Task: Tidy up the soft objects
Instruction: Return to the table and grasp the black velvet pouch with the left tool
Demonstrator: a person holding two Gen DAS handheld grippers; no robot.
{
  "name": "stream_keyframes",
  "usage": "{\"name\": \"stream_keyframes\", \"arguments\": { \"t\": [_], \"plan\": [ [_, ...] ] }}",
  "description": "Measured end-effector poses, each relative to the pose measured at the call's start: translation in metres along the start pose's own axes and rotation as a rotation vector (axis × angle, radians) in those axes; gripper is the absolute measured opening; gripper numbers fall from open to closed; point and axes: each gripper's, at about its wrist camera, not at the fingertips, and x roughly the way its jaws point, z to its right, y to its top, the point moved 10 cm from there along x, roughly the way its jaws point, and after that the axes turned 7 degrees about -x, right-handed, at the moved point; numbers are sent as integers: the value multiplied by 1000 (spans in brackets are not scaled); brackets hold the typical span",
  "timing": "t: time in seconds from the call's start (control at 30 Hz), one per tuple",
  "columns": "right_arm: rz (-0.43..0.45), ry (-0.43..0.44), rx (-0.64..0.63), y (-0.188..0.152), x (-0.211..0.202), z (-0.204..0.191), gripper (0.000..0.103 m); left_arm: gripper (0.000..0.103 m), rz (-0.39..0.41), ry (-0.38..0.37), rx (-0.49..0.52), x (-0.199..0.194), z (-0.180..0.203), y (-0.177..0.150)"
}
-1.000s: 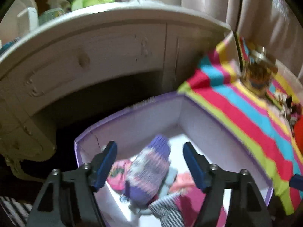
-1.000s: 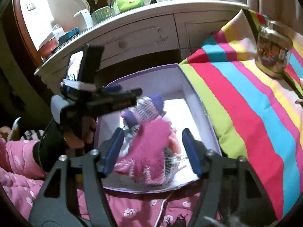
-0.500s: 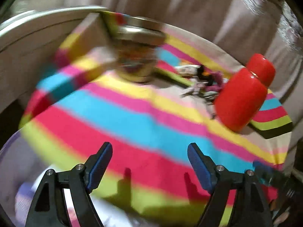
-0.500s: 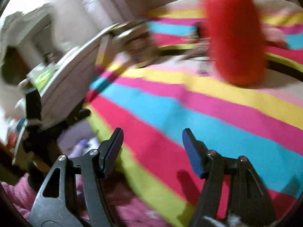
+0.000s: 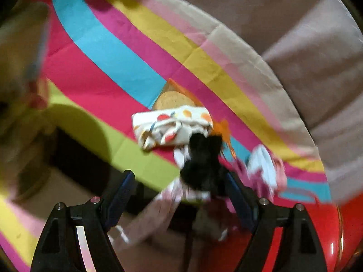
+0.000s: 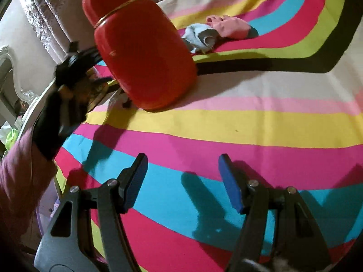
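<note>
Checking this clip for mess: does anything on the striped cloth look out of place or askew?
Yes. Small soft items lie loose and crumpled: a black one heaped by a spotted white one, and a blue and pink one bunched behind the red jar. Nothing looks spilled or damaged.

Striped cloth (image 6: 226, 124) covers the surface: bands of cyan, magenta, yellow, pink, lime, beige, one black band. Creases visible. Beige curtain (image 5: 306, 34) hangs behind it; lace-patterned curtain (image 6: 45, 15) at upper left of right view. Ornate white mirror frame (image 6: 9, 68) at far left edge. Lighting indoor, warm, casting hard shadows on the cloth. Left view motion-blurred.
</note>
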Motion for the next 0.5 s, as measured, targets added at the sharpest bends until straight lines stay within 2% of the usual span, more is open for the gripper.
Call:
{"name": "stream_keyframes", "arguments": {
  "t": [0.1, 0.13, 0.17, 0.23, 0.33, 0.4, 0.43, 0.5],
  "plan": [
    [-4, -1, 3, -2, -5, 10, 68, 82, -39, -44, -38, 25, 7, 3],
    [-4, 2, 17, -1, -5, 15, 68, 79, -53, -68, -41, 30, 11, 3],
    [-3, 6, 29, -2, -5, 18, 68, 57, -65, -109, -31, 32, 16, -1],
    [2, 13, 54, -2, -6, 23, 68, 9, -38, -124, 21, 25, 20, -4],
    [16, 6, 69, 1, -8, 29, 68, 9, 113, -95, 124, -24, 14, -20],
    [23, 0, 82, 5, -8, 35, 68, 9, 180, -72, 168, -57, 4, -33],
    [29, -7, 88, 7, -9, 40, 68, 9, 224, -37, 193, -83, -11, -45],
    [39, -25, 99, 13, -10, 50, 68, 10, 264, 30, 222, -109, -34, -63]
  ]
}}
